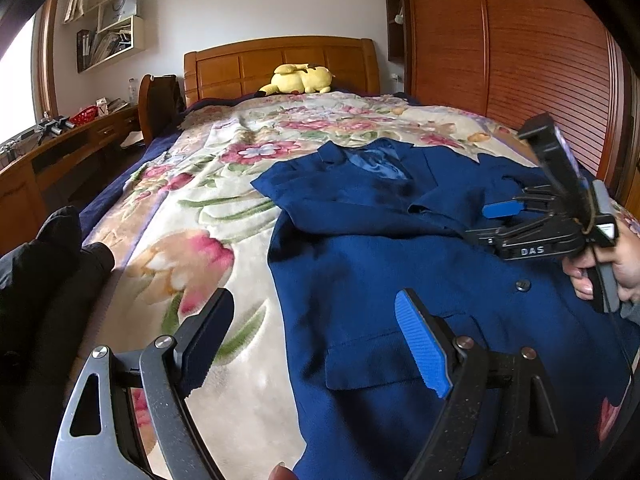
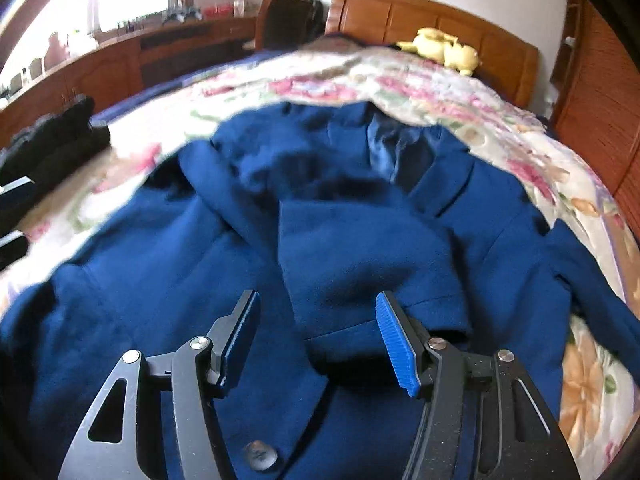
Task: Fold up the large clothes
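A large dark blue coat [image 1: 380,264] lies front-up on the floral blanket [image 1: 200,208], collar toward the headboard. One sleeve [image 2: 360,248] is folded across its chest, and its cuff ends just in front of my right gripper [image 2: 318,312]. That gripper is open; the cuff lies under the gap and the pads do not press on it. In the left wrist view the right gripper [image 1: 492,222] hovers over the coat's right side, held by a hand [image 1: 616,268]. My left gripper [image 1: 316,328] is open over the coat's left edge, with nothing between its fingers.
A yellow plush toy [image 1: 298,79] lies by the wooden headboard [image 1: 280,60]. A black garment [image 1: 44,264] sits at the bed's left edge. A wooden desk [image 1: 60,152] runs along the left wall, and a slatted wardrobe [image 1: 520,48] stands on the right.
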Action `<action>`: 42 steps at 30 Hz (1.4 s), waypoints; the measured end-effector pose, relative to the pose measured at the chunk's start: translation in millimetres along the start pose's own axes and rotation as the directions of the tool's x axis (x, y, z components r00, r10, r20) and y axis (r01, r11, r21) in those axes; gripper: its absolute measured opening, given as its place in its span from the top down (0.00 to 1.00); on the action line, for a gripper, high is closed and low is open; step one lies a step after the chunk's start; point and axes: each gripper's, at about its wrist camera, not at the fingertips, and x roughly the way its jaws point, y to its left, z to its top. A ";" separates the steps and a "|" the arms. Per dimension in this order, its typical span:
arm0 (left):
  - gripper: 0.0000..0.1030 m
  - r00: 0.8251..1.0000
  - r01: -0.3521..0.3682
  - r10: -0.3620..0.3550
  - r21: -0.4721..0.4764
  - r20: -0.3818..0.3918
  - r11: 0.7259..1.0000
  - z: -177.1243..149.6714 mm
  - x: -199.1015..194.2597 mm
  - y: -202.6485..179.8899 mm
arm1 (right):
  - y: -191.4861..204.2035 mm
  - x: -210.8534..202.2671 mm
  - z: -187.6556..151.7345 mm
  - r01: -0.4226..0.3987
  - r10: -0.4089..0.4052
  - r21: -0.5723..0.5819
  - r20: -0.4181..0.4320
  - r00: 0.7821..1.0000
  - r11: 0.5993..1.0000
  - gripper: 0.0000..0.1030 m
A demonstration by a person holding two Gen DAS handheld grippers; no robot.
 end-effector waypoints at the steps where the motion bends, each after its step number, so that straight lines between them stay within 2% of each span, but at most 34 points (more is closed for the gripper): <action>1: 0.19 1.000 0.001 -0.001 0.000 -0.002 1.000 -0.2 0.4 -0.5 | -1.8 2.4 1.4 0.008 -0.008 -0.011 -0.011 1.000 1.000 0.40; 5: 0.19 1.000 0.002 -0.002 -0.001 -0.004 1.000 -0.2 0.7 -0.9 | -8.4 6.3 -0.4 0.042 -0.043 -0.034 -0.030 0.999 0.999 0.40; 6: 0.19 1.000 0.000 0.000 0.000 -0.003 1.000 0.1 0.5 -0.8 | -5.6 7.1 0.8 0.052 -0.054 -0.046 -0.031 0.998 0.998 0.43; 7: 0.19 1.000 0.001 -0.001 0.001 -0.004 1.000 -0.1 0.7 -0.9 | -5.8 5.9 -0.2 0.055 -0.057 -0.055 -0.029 0.998 0.997 0.55; 8: 0.19 1.000 0.000 0.000 0.001 -0.005 1.000 -0.3 1.2 -1.2 | -3.5 5.7 1.5 0.060 -0.062 -0.059 -0.030 0.998 0.996 0.59; 10: 0.19 1.000 0.000 0.000 0.002 -0.004 1.000 -0.2 1.3 -1.2 | -5.9 2.5 0.7 0.051 -0.052 -0.052 -0.024 0.998 0.997 0.78; 15: 0.19 1.000 -0.003 0.003 -0.011 0.002 1.000 -1.0 1.9 1.7 | -28.2 -22.1 3.5 0.039 -0.040 0.015 0.058 0.998 0.999 0.85; 17: 0.19 1.000 -0.002 0.002 -0.013 0.000 1.000 -1.6 2.5 1.9 | -45.3 -33.8 5.0 0.031 -0.038 0.079 0.090 0.995 0.996 0.85; 21: 0.19 1.000 -0.001 0.001 -0.011 -0.001 1.000 -1.4 2.4 2.0 | -81.9 -54.9 -2.2 0.082 -0.108 0.203 0.119 0.987 0.976 0.85; 23: 0.19 1.000 -0.001 0.001 -0.011 -0.001 1.000 -1.3 2.7 2.0 | -101.6 -58.7 -10.9 0.131 -0.159 0.276 0.081 0.984 0.952 0.85; 27: 0.19 1.000 0.002 -0.002 -0.016 -0.005 1.000 -1.3 4.1 2.5 | -131.2 -67.2 -35.0 0.263 -0.284 0.357 0.006 0.959 0.896 0.84; 29: 0.19 1.000 0.001 -0.001 -0.014 -0.005 1.000 -1.0 4.1 2.3 | -142.1 -71.0 -47.1 0.273 -0.290 0.394 -0.016 0.957 0.878 0.78; 31: 0.19 1.000 0.001 -0.001 -0.013 -0.004 1.000 -0.8 3.9 2.3 | -146.9 -76.5 -55.4 0.274 -0.299 0.412 -0.005 0.954 0.869 0.62; 36: 0.19 1.000 -0.004 0.004 -0.018 0.009 1.000 0.1 0.8 5.3 | -137.4 -84.5 -60.8 0.253 -0.297 0.396 0.053 0.953 0.883 0.45; 42: 0.19 1.000 -0.015 0.016 -0.026 0.023 1.000 1.6 -3.7 9.7 | -115.9 -62.1 -72.2 0.179 -0.199 0.276 0.043 0.979 0.944 0.45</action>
